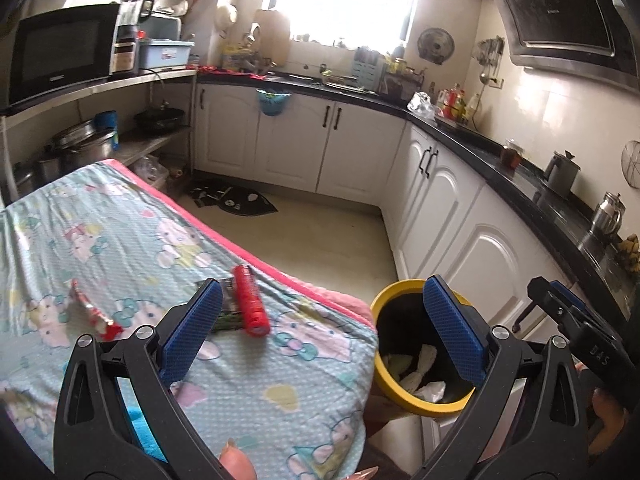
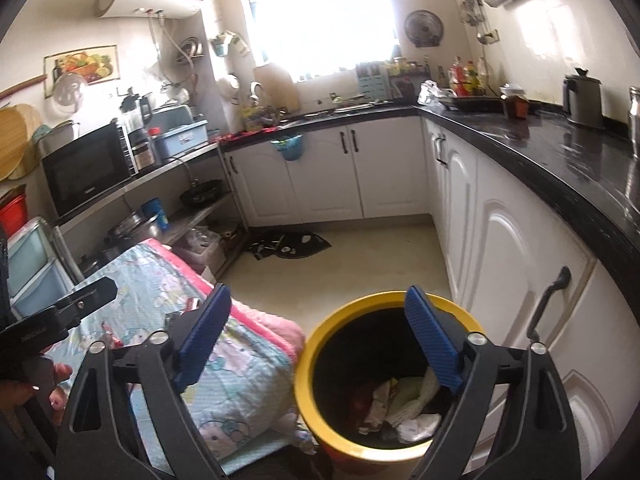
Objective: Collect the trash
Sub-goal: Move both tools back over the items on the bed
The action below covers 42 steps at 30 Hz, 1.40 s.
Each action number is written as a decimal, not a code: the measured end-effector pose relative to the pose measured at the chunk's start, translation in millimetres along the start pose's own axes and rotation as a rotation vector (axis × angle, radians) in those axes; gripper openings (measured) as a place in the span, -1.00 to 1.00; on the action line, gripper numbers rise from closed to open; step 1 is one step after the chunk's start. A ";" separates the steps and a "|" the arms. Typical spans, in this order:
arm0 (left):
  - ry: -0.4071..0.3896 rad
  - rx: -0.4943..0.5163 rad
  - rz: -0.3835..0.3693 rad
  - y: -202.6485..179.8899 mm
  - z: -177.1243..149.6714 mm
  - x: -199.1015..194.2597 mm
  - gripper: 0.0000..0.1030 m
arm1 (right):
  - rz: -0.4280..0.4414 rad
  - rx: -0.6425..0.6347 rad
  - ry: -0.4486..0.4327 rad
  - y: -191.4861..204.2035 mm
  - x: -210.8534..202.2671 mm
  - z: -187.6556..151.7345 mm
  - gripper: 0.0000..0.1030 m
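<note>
A yellow-rimmed black bin (image 2: 310, 344) stands on the floor beside the cloth-covered table (image 1: 120, 232), with crumpled paper and wrappers (image 2: 404, 404) inside. On the cloth lie a red tube (image 1: 250, 300), a dark green wrapper (image 1: 228, 308) beside it and a red-white wrapper (image 1: 94, 310) further left. My left gripper (image 1: 322, 328) is open above the table's corner, nothing between its blue pads. My right gripper (image 2: 318, 340) hangs open over the bin's near-left rim, empty. In the left wrist view the bin (image 1: 384, 380) shows at lower right.
White cabinets (image 2: 500, 260) under a black counter (image 2: 560, 152) run close along the bin's right side. A dark mat (image 2: 288, 246) lies on the floor ahead. Shelves with a microwave (image 2: 86, 168) and pots stand left. A person's fingers (image 1: 236, 460) show at the bottom.
</note>
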State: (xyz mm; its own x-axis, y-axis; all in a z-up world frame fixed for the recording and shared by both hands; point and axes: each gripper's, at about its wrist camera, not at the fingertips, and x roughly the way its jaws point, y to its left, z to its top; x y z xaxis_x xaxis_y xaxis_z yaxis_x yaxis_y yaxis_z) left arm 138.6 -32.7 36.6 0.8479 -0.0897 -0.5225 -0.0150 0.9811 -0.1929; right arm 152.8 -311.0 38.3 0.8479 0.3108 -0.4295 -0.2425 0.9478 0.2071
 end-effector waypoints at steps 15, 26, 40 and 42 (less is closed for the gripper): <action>-0.053 -0.048 0.091 49.4 -9.4 -38.1 0.79 | 0.125 -0.101 0.000 69.0 -6.4 -4.0 0.74; -0.056 -0.068 0.163 83.9 -14.4 -52.9 0.79 | 0.195 -0.170 0.038 105.7 1.7 -11.8 0.75; 0.021 -0.139 0.253 136.9 -35.5 -56.4 0.79 | 0.249 -0.246 0.117 138.1 31.9 -29.2 0.75; 0.038 -0.158 0.257 143.8 -39.3 -55.6 0.79 | 0.248 -0.255 0.129 140.9 38.9 -32.0 0.75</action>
State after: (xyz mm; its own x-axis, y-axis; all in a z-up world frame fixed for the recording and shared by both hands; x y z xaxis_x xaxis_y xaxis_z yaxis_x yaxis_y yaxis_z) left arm 68.4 106.7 5.3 0.7853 0.1486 -0.6010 -0.3111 0.9340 -0.1756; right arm 136.5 -163.1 22.6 0.6864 0.5241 -0.5041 -0.5562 0.8250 0.1004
